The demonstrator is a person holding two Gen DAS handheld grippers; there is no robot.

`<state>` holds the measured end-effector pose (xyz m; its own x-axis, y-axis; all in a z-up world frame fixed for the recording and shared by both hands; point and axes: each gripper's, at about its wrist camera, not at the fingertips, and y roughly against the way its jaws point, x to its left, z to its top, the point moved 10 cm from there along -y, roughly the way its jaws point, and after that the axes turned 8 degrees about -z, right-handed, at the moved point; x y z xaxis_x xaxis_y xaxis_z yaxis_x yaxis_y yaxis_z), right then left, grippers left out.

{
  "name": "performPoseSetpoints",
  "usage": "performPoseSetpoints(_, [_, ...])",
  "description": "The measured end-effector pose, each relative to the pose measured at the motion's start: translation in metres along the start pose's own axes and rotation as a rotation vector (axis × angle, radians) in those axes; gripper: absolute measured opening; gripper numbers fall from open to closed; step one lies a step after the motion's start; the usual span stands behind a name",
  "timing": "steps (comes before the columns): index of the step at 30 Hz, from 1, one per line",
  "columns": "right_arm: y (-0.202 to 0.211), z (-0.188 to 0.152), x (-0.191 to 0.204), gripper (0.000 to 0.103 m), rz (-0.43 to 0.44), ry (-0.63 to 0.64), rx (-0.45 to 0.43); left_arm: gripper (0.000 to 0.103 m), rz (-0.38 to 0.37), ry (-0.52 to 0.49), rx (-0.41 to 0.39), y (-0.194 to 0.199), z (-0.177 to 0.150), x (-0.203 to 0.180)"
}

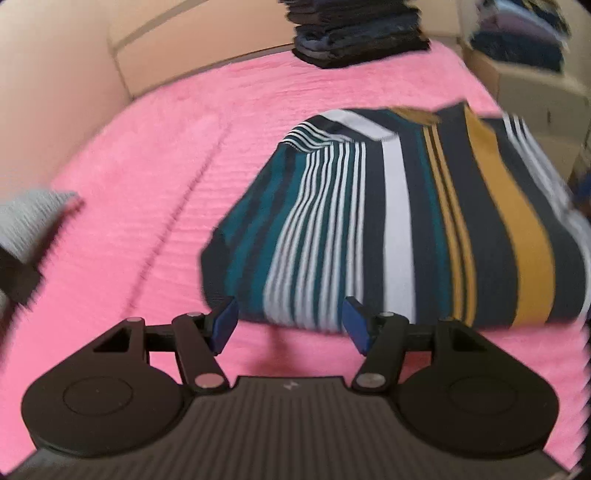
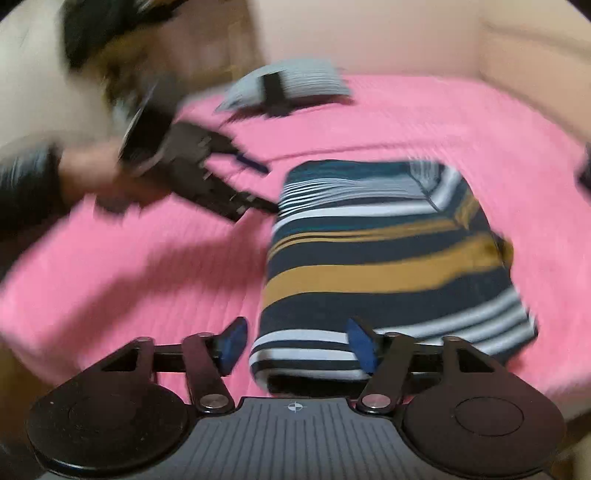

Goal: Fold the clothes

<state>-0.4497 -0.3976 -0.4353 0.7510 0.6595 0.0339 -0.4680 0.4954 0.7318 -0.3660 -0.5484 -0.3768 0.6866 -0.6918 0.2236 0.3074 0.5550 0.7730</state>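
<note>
Pink bedspread (image 1: pixel 147 206) | striped shirt (image 1: pixel 388 221) folded at centre | dark clothes stack (image 1: pixel 358 33) beyond shirt | left gripper (image 1: pixel 290 323), right gripper (image 2: pixel 295 343) spread, empty, beside shirt | grey garment (image 2: pixel 288 83) behind

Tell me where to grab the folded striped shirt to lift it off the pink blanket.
Take the folded striped shirt by its thick folded edge nearest the right gripper, coming in low with one finger slid under it. That edge stacks all the layers, so they should lift together; the far end shows loose layers near the collar. Both grippers look open.
</note>
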Motion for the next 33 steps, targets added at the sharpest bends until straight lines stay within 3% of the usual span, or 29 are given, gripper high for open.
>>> performPoseSetpoints(3, [-0.018, -0.020, 0.027, 0.066, 0.000, 0.110, 0.055, 0.059, 0.040, -0.149, 0.012, 0.001, -0.009, -0.008])
performPoseSetpoints(11, [-0.055, -0.052, 0.029, 0.066, -0.276, 0.475, 0.128, 0.070, 0.115, -0.637, -0.023, -0.010, -0.021, -0.047])
performPoseSetpoints(13, [-0.057, -0.060, 0.027, 0.060, -0.309, 0.546, 0.127, 0.073, 0.135, -0.754, -0.033, -0.018, -0.023, -0.052])
performPoseSetpoints(16, [-0.045, -0.056, 0.023, 0.039, -0.293, 0.544, 0.107, 0.075, 0.159, -0.899, -0.023, -0.034, -0.027, -0.054])
performPoseSetpoints(18, [-0.027, -0.052, 0.017, 0.035, -0.289, 0.533, 0.088, 0.073, 0.168, -0.960, -0.032, -0.042, -0.027, -0.055])
performPoseSetpoints(19, [-0.018, -0.050, 0.014, 0.035, -0.288, 0.528, 0.078, 0.071, 0.173, -0.975, -0.039, -0.044, -0.025, -0.056])
performPoseSetpoints(21, [-0.004, -0.048, 0.007, 0.035, -0.300, 0.523, 0.083, 0.057, 0.171, -0.987, -0.039, -0.048, -0.024, -0.059])
performPoseSetpoints(24, [-0.001, -0.054, 0.000, 0.036, -0.310, 0.523, 0.090, 0.044, 0.173, -1.035, -0.033, -0.055, -0.028, -0.068])
performPoseSetpoints(27, [-0.008, -0.062, 0.009, 0.048, -0.346, 0.573, 0.089, 0.033, 0.178, -1.007, 0.000, -0.057, -0.029, -0.071])
performPoseSetpoints(29, [-0.014, -0.064, 0.018, 0.069, -0.386, 0.605, 0.071, 0.030, 0.183, -0.972, 0.014, -0.053, -0.025, -0.070])
performPoseSetpoints(33, [-0.034, -0.058, 0.026, 0.072, -0.408, 0.535, 0.046, 0.027, 0.166, -0.841, 0.034, -0.038, -0.008, -0.064])
